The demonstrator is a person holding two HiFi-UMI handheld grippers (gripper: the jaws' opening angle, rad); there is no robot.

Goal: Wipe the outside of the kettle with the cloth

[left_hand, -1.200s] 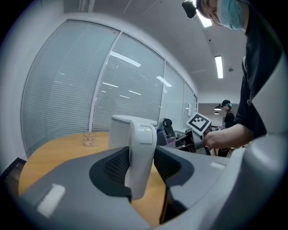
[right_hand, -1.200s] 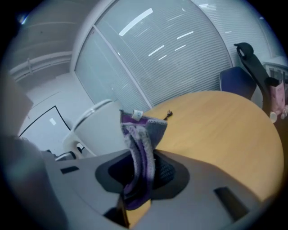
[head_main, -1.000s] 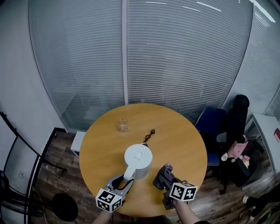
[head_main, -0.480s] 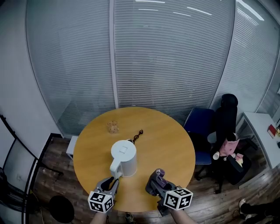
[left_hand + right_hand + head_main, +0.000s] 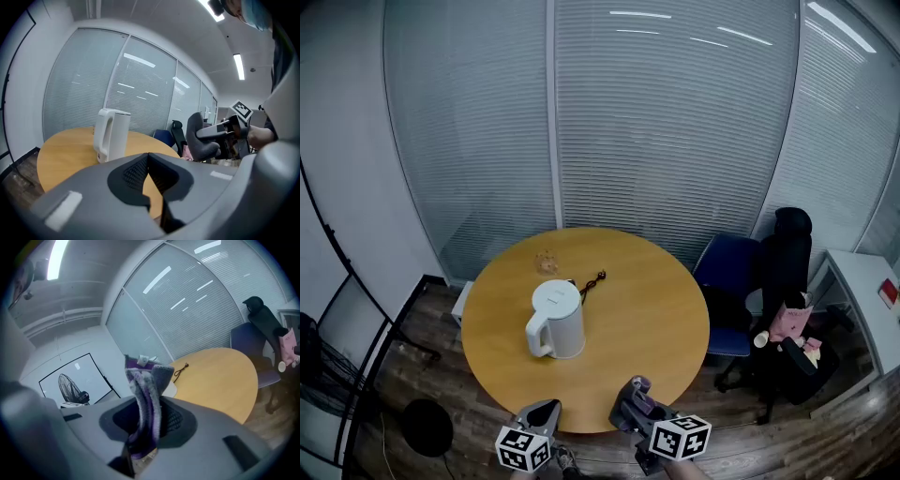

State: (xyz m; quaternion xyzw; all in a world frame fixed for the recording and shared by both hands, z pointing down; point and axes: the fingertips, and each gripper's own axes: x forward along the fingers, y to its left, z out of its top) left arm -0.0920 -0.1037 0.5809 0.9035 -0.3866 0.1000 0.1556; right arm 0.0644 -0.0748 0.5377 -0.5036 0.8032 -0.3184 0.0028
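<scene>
The white kettle (image 5: 555, 319) stands upright on the round wooden table (image 5: 656, 309), handle toward the near left; the left gripper view shows the kettle (image 5: 111, 133) a good way ahead. My left gripper (image 5: 549, 406) hangs off the table's near edge, shut, with nothing between its jaws (image 5: 148, 157). Beside it my right gripper (image 5: 630, 392) is shut on a purple and grey cloth (image 5: 636, 401). The cloth (image 5: 145, 399) stands bunched up out of the jaws. Both grippers are well apart from the kettle.
A dark cable (image 5: 591, 279) and a small glass object (image 5: 547, 261) lie behind the kettle. A blue chair (image 5: 733, 281) and a black chair (image 5: 787, 253) stand right of the table. A floor fan (image 5: 427, 427) is at the lower left. Glass walls with blinds enclose the room.
Both grippers drew back from the kettle to beyond the table's near edge. The left gripper let go of the kettle's handle and shut. The cloth stayed in the right gripper.
</scene>
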